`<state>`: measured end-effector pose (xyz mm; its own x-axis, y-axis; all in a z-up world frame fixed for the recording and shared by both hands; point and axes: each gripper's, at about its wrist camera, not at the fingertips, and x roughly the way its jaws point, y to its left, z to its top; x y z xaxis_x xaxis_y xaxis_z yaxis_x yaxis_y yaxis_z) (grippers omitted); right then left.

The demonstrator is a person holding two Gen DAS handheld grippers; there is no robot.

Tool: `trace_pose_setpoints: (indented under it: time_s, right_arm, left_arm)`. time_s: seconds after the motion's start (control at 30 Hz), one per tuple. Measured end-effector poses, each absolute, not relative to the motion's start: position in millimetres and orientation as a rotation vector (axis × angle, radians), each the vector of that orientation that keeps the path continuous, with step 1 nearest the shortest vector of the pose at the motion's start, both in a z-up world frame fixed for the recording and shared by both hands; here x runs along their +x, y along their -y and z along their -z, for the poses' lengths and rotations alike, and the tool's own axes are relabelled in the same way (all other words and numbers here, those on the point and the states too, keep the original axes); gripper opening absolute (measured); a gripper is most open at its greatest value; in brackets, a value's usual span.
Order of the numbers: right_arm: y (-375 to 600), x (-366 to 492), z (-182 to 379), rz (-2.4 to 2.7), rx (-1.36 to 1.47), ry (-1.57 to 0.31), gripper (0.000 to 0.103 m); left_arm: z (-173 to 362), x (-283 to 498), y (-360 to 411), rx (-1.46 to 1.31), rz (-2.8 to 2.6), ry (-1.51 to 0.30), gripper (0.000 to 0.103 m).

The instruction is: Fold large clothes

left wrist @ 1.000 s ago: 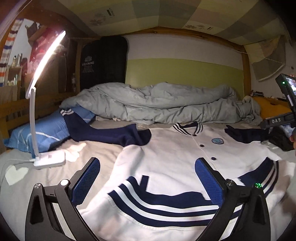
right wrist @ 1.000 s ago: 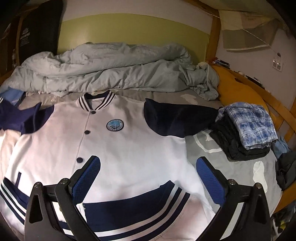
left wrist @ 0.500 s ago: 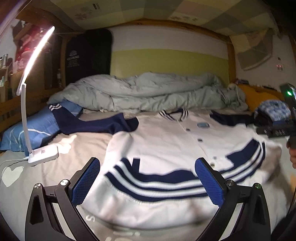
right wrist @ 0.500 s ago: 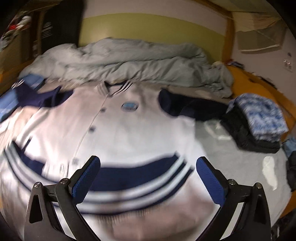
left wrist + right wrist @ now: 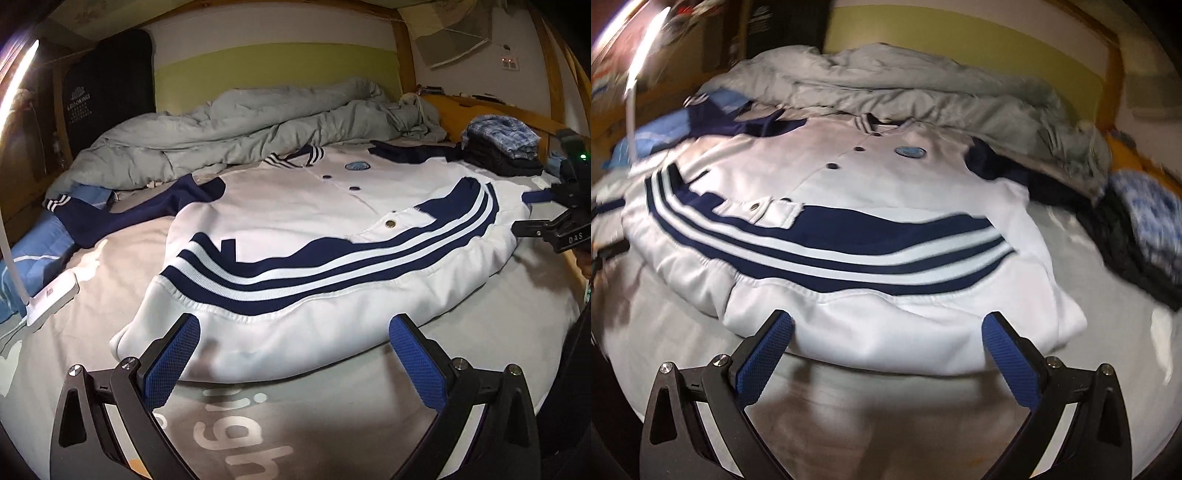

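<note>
The black bag (image 5: 107, 92) at 10 o'clock reads "LIBOKING"; the sheet (image 5: 332, 413) shows part of a word, "igh". The jacket (image 5: 314, 229) lies flat, front up, mid-bed. Both cameras now sit lower and nearer its hem than a second ago. The left gripper (image 5: 293, 347) and right gripper (image 5: 886, 343) are spread wide, holding nothing, at the hem. Folded clothes (image 5: 502, 144) sit at 2 o'clock.

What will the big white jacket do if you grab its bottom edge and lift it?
The jacket probably flops and sags, since it lies soft and rumpled on the bed. Its thick hem looks bulky, so it's likely heavyish. The navy sleeve would probably dangle.
</note>
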<state>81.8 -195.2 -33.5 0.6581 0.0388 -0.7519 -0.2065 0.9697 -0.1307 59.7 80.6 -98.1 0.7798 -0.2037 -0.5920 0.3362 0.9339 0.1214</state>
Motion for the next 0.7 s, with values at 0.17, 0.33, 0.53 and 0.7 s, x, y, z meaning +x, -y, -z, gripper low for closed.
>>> trace_pose_setpoints:
  time_s: [0.17,0.33,0.53,0.7]
  right_arm:
    - [193,79,56,-0.137,-0.332,-0.872,0.103]
    - [197,79,65,-0.140,-0.365,-0.855,0.102]
    - [206,80,62,-0.114,-0.438,-0.859,0.102]
    - [234,93,58,-0.100,-0.333,-0.891,0.084]
  left_arm:
    - [112,71,-78,0.301,0.250,-0.670,0.103]
    - [130,77,-89,0.262,0.216,-0.704,0.103]
    - [126,90,-92,0.306,0.142,-0.717,0.103]
    - [121,96,-90,0.316,0.129,-0.715,0.092]
